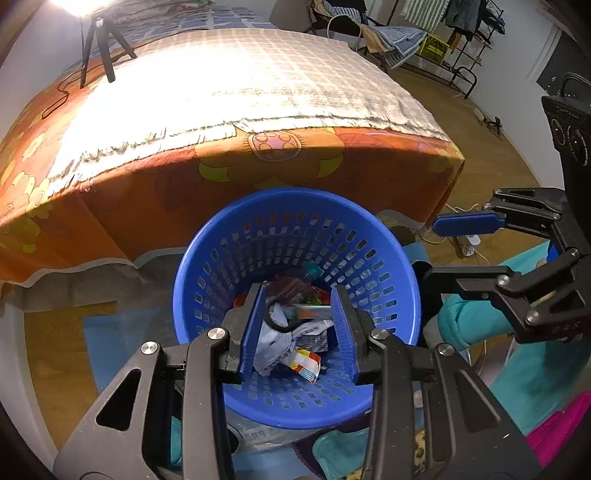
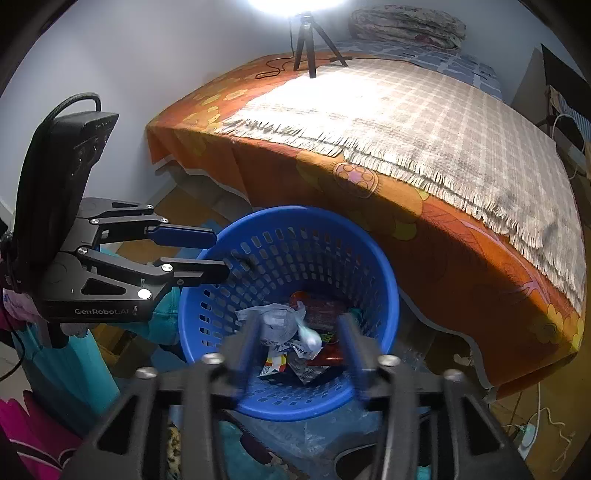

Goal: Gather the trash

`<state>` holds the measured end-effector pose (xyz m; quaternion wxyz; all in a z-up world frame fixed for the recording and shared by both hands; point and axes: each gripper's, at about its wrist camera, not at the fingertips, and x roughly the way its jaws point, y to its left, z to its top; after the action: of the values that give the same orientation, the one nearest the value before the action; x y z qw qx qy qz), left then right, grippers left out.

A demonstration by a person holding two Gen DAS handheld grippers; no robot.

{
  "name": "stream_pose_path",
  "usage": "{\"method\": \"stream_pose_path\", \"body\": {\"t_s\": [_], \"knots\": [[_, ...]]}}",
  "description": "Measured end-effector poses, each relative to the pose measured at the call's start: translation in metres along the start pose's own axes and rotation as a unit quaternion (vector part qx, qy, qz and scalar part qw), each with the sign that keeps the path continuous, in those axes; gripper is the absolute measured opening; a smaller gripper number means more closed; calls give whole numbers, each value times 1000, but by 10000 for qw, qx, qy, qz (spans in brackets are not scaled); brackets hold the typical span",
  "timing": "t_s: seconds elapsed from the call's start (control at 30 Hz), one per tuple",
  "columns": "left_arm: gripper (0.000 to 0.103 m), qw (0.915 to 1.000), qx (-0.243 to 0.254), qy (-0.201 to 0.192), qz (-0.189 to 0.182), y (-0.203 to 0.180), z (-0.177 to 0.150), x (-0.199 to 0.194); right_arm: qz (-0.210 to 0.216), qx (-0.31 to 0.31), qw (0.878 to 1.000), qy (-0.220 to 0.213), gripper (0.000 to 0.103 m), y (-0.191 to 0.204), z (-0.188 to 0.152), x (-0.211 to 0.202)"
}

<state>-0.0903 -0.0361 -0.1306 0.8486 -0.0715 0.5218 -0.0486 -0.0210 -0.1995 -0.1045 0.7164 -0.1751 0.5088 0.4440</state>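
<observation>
A blue perforated waste basket (image 1: 295, 192) stands on the floor at the foot of the bed. It holds trash: crumpled grey-white paper (image 1: 275, 341), a red-and-yellow wrapper (image 1: 306, 363) and darker packets. My left gripper (image 1: 298, 321) hangs open over the basket's mouth, and the paper lies below near its left pad. In the right wrist view my right gripper (image 2: 301, 334) is blurred and open above the same basket (image 2: 295, 213), with a pale scrap (image 2: 309, 336) between its fingers, touching neither. Each gripper shows in the other's view beside the rim: the right gripper (image 1: 441, 251) and the left gripper (image 2: 216, 254).
A bed with an orange flowered sheet (image 1: 332, 166) and a checked fringed blanket (image 1: 258, 81) rises just behind the basket. A lamp on a tripod (image 2: 306, 40) stands on it. Teal cloth (image 1: 472, 317) and pink cloth (image 1: 561, 428) lie by the basket. A clothes rack (image 1: 461, 33) is far right.
</observation>
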Motion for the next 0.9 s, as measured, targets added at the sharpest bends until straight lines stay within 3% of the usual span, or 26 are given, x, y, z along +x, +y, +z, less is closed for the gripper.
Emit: {"method": "stream_pose_path", "body": {"t_s": [0.07,0.33,0.9], "knots": [[54,10000,-26,-18,11,1,0,0,-32,21,10000,-4,61,-2,0,0],[63,9997,-162,-69,196,8,3,-2,-203,24,9998,-38,86,-2,1,-2],[67,9979,-532,-258,263,24,27,-17,-466,307,9982,-201,96,-14,16,-13]]}}
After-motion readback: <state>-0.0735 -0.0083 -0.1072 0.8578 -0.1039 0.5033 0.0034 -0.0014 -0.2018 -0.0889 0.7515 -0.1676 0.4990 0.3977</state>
